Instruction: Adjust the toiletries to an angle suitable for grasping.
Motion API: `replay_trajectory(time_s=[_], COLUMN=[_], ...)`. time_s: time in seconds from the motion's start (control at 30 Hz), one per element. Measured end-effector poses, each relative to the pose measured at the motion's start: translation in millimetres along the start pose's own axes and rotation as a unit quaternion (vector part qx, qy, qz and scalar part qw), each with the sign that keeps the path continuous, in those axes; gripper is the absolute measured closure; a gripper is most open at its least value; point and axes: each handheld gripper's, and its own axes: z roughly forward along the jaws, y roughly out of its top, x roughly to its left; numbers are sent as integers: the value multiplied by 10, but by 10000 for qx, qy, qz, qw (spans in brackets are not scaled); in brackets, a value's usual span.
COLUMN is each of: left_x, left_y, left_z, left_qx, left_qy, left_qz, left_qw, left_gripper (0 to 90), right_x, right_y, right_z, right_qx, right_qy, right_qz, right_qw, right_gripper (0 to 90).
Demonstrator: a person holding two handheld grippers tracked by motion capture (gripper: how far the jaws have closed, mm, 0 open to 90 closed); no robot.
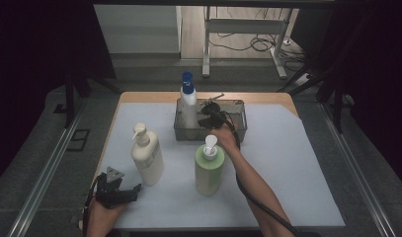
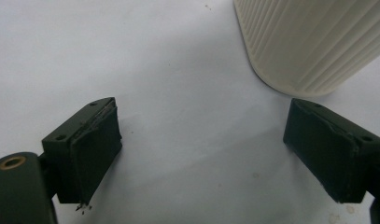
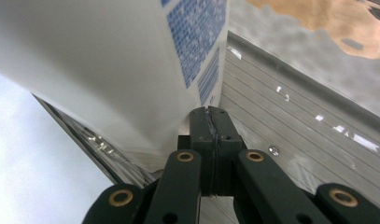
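A white bottle with a blue cap [image 1: 188, 104] stands upright at the left end of a clear bin [image 1: 239, 124] at the back of the table. My right gripper [image 1: 207, 121] reaches into that bin just right of the bottle. In the right gripper view its jaws are pressed together, shut with nothing between them [image 3: 210, 113], the white bottle [image 3: 108, 70] close on the left and the ribbed bin floor [image 3: 299, 126] beyond. My left gripper [image 1: 133, 190] rests at the front left, open [image 2: 201, 140], near the base of a cream pump bottle [image 1: 147, 159] [image 2: 309, 42].
A green pump bottle [image 1: 209, 169] stands mid-table, just in front of the right forearm. A white mat [image 1: 287, 168] covers the wooden table. Black cables trail from both grippers. Table legs and cords lie on the floor behind.
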Motion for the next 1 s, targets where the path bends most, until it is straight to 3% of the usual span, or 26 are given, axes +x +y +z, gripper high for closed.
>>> replay_trajectory(time_s=[0.2,0.33,1.0], left_x=[-1,0,1], left_y=[0,0,1], left_z=[0,0,0], left_qx=[-2,-1,2], left_qy=[0,3,-3], left_qz=[0,-1,0], left_qw=[10000,10000,10000], left_gripper=[108,108,107], right_x=[11,-5,105], right_y=[42,58,126], right_z=[24,44,144], right_qx=[-42,-81,-56], right_qy=[24,42,163], right_qz=[-11,124,-114], right_qw=[10000,9999,9998], right_gripper=[893,893,896])
